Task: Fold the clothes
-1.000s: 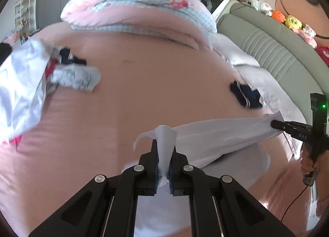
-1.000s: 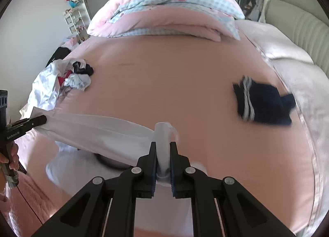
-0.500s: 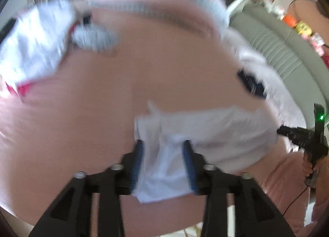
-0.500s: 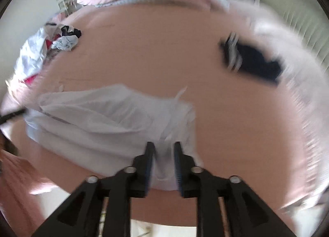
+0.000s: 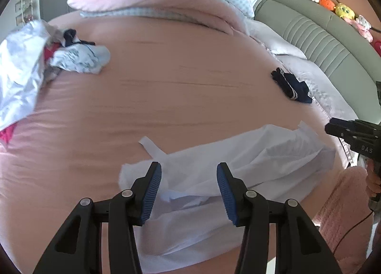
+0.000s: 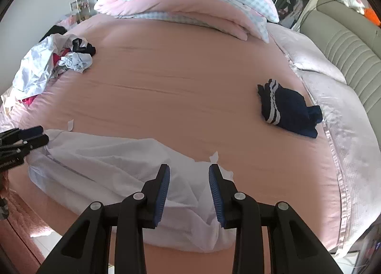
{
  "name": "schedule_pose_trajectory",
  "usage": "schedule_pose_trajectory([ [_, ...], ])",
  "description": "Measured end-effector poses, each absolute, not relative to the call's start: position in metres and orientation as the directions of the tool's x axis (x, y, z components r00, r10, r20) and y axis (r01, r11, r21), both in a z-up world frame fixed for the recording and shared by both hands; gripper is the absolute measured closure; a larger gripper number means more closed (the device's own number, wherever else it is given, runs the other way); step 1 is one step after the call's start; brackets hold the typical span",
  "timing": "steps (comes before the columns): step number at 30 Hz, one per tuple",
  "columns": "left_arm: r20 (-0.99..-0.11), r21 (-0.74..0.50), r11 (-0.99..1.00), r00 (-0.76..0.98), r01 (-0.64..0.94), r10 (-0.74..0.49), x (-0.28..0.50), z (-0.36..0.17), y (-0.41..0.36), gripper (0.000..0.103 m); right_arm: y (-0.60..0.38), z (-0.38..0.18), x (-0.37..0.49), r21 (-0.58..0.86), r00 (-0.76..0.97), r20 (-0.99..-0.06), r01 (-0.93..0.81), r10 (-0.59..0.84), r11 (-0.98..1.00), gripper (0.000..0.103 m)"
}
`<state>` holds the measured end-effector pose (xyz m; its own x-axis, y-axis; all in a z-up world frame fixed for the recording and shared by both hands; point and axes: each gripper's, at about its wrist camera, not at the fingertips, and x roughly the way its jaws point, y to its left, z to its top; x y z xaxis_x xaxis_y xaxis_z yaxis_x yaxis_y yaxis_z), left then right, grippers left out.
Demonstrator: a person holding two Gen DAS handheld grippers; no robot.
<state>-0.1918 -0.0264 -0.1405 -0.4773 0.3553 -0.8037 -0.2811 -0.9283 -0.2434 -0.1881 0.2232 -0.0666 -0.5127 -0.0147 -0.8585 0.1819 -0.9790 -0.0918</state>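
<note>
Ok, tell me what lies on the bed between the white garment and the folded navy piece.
Nothing: bare pink sheet separates the white garment from the navy striped garment, clearest in the right wrist view.

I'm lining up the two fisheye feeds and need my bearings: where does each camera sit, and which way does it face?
Left wrist: sits on the left hand-held gripper, facing across the pink bed over the white garment; its open fingers show, with the right hand-held gripper at right.
Right wrist: sits on the right hand-held gripper, same heading; its open fingers show, left one at left edge.
Shared: garment, navy clothes, clothes pile, folded duvet.
</note>
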Motion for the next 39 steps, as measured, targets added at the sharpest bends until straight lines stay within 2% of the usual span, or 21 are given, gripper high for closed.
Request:
schedule_pose_trajectory([
  [8, -0.813, -0.214, -0.925, -0.468, -0.314, 0.347, -0.187, -0.146, -0.009, 0.058, 0.214, -0.09, -0.198, -0.061, -0.46, -0.887, 0.21, -0.044, -0.976, 0.07],
  [14, -0.841, -0.132, -0.942, -0.469, -0.308, 0.271, -0.185, -0.154, -0.006, 0.058, 0.202, -0.102, -0.193, -0.092, -0.441, -0.897, 0.222, -0.016, -0.971, 0.07],
  [19, -0.881, -0.024, -0.96, -0.448, -0.278, 0.152, -0.185, -0.172, -0.006, 0.058, 0.196, -0.123, -0.194, -0.131, -0.421, -0.907, 0.238, 0.02, -0.962, 0.07],
  [25, -0.904, -0.028, -0.959, -0.401, -0.283, 0.145, -0.173, -0.173, -0.012, 0.058, 0.207, -0.154, -0.186, -0.172, -0.394, -0.917, 0.254, 0.061, -0.952, 0.069],
  [29, -0.924, -0.143, -0.95, -0.305, -0.279, 0.229, -0.169, -0.162, -0.026, 0.058, 0.214, -0.147, -0.159, -0.25, -0.409, -0.908, 0.341, 0.097, -0.906, 0.066],
  [34, -0.883, -0.168, -0.942, -0.38, -0.29, 0.275, -0.161, -0.134, -0.036, 0.058, 0.247, -0.127, -0.144, -0.102, -0.383, -0.924, 0.265, -0.007, -0.959, 0.066],
  [39, -0.899, -0.112, -0.936, -0.368, -0.334, 0.239, -0.167, -0.146, -0.012, 0.058, 0.238, -0.112, -0.154, 0.027, -0.399, -0.906, 0.285, -0.144, -0.958, 0.065],
])
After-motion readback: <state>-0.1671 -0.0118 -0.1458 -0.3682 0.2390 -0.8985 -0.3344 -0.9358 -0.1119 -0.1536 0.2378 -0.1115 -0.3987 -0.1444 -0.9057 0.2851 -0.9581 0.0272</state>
